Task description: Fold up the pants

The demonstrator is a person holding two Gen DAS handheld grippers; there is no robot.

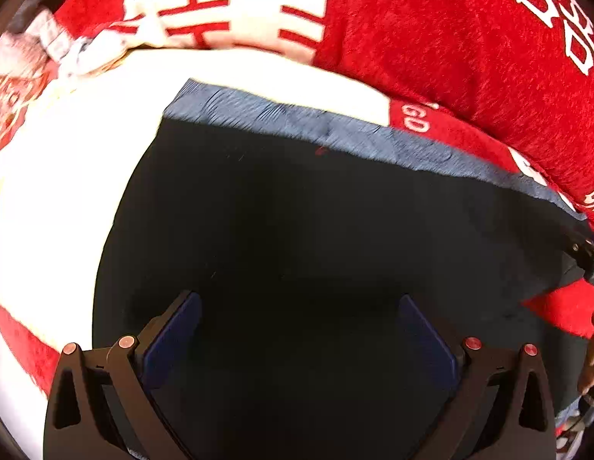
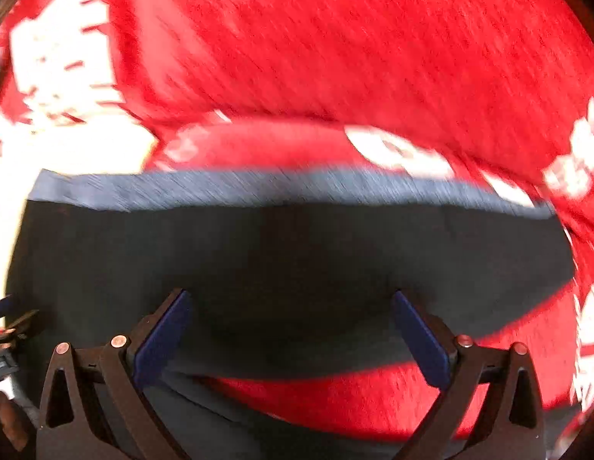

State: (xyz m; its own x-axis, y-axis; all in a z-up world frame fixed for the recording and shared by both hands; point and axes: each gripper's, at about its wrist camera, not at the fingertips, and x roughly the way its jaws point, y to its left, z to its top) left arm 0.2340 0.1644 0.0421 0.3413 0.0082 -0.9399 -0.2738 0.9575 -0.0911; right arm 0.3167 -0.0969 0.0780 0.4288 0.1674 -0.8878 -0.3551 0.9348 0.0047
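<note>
Dark navy pants lie flat on a red and white blanket, with a lighter blue-grey band along their far edge. My left gripper is open just above the dark cloth, holding nothing. In the right wrist view the same pants and their blue-grey band fill the middle. My right gripper is open over the near edge of the pants, empty. The view is blurred by motion.
A red blanket with white characters is bunched up behind the pants; it also shows in the right wrist view. A white patch of bedding lies to the left. The other gripper's black frame shows at the right edge.
</note>
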